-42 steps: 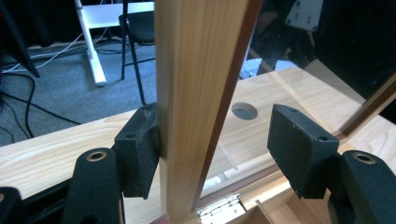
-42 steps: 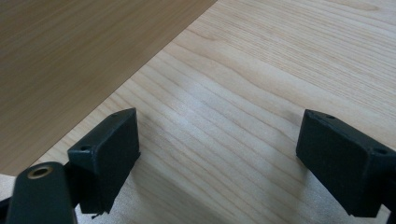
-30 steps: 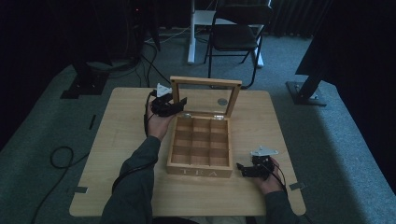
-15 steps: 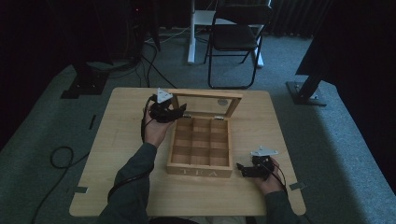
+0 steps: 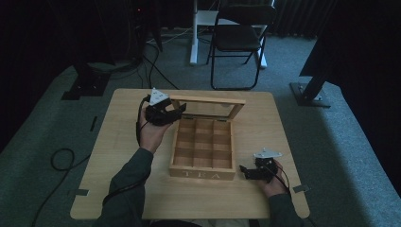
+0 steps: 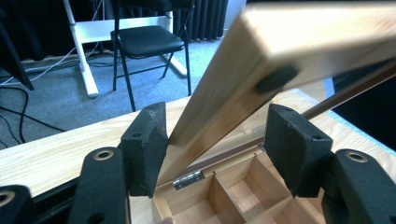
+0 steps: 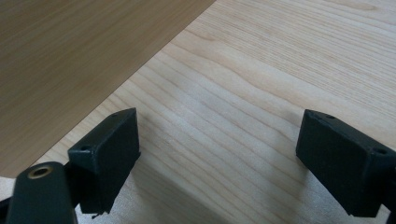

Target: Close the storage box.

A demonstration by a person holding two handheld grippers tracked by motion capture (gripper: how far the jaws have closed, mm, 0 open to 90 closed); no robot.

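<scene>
A wooden tea box (image 5: 203, 152) with several bare compartments stands mid-table. Its glass-paned lid (image 5: 208, 105) hangs half lowered over the back of the box. My left gripper (image 5: 177, 111) straddles the lid's left rail. In the left gripper view the lid (image 6: 261, 60) slants between the jaws above the box (image 6: 233, 191): one pad touches the rail, the other stands apart. My left gripper (image 6: 219, 144) has just been closing a little and is open. My right gripper (image 5: 243, 171) rests open on the table by the box's front right corner. In the right gripper view my right gripper (image 7: 215, 158) faces bare tabletop (image 7: 261, 93) beside the box wall (image 7: 70, 56).
The wooden table (image 5: 118, 142) has free surface left and right of the box. Behind it on the carpet stand a black folding chair (image 5: 239, 38), a white desk leg (image 5: 194, 33) and dark stand bases (image 5: 309, 94). A cable (image 5: 59, 161) lies on the floor at left.
The lid has swung forward from leaning back to half lowered over the box. My left gripper rose and moved right with the lid's rail. The right gripper stayed put.
</scene>
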